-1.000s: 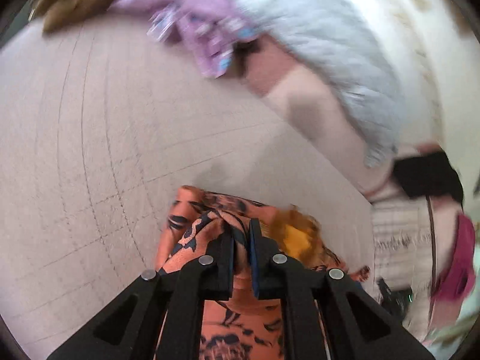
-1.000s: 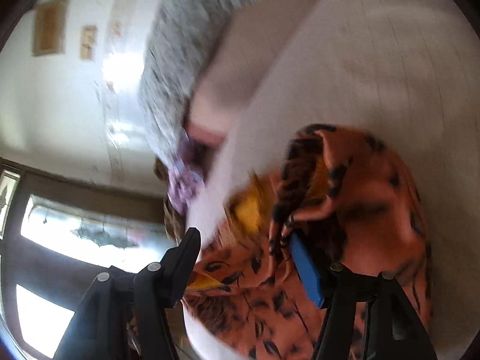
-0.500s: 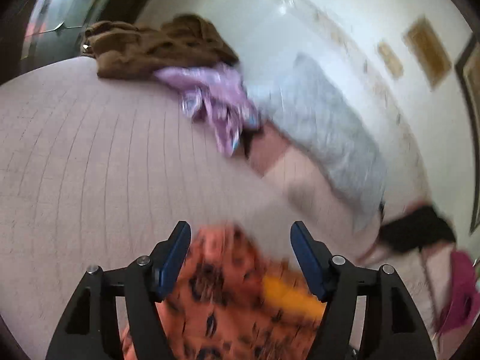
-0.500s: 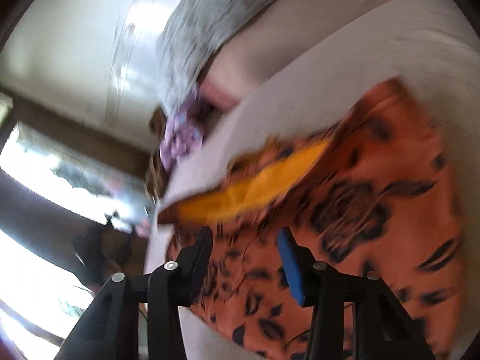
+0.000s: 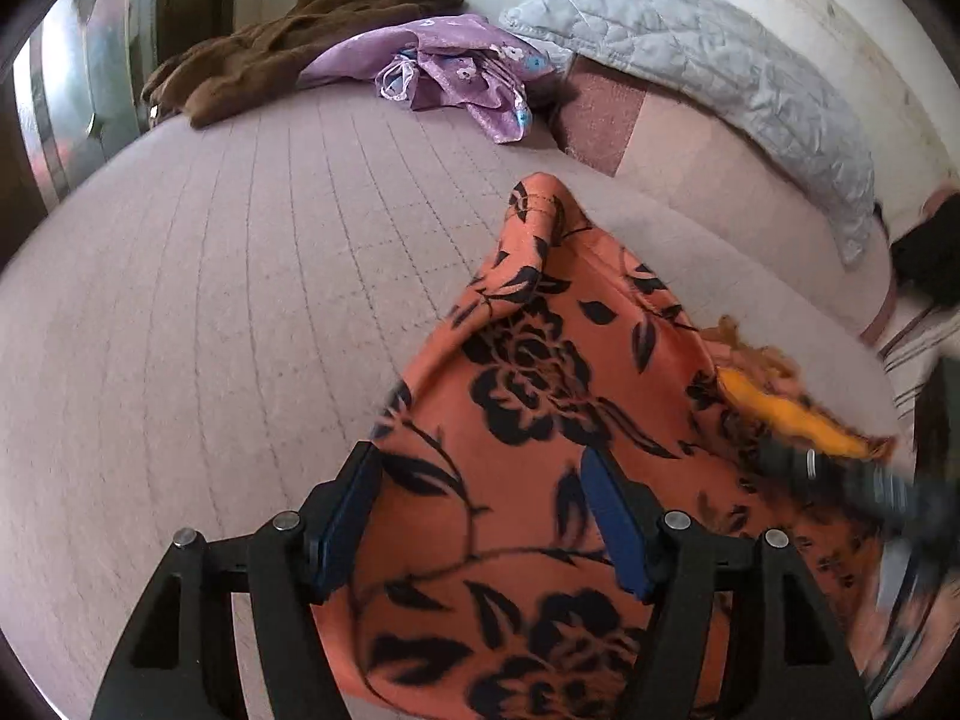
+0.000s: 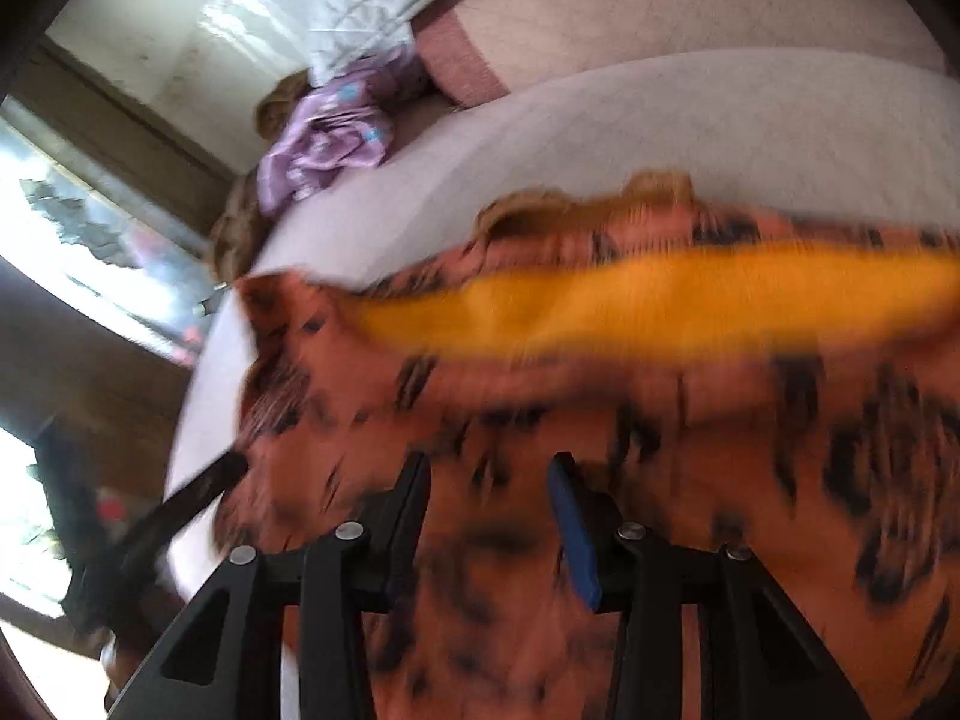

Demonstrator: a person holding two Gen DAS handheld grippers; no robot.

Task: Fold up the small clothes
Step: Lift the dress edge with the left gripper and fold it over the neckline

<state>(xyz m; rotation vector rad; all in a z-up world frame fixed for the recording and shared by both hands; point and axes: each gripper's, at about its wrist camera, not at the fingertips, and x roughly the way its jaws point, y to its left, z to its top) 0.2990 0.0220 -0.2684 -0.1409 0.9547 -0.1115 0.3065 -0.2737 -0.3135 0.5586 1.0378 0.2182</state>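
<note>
An orange garment (image 5: pixel 540 360) with a black flower print lies spread on the pinkish quilted bed (image 5: pixel 210 300), one corner standing up in a peak. A yellow inner band (image 5: pixel 780 408) shows at its right edge. My left gripper (image 5: pixel 480 462) hovers open over the garment's near part, with nothing pinched. The right wrist view is blurred by motion; it shows the garment (image 6: pixel 720 420) and its yellow band (image 6: pixel 630 306). My right gripper (image 6: pixel 489 465) is just above the cloth, its jaws closing with a gap still between them, and its pads do not press on the cloth. It also appears blurred as the right gripper (image 5: pixel 840 480).
At the far end of the bed lie a purple flowered garment (image 5: pixel 456 72) and a brown garment (image 5: pixel 288 36). A grey quilted pillow (image 5: pixel 690 48) rests against the wall. A dark item (image 5: pixel 930 240) sits at the right edge. A bright window (image 6: pixel 90 240) lies beyond the bed's edge.
My left gripper let go of the bunched orange garment and opened wide. The garment now lies flatter and spread out. My right gripper swung over the cloth and its jaws narrowed.
</note>
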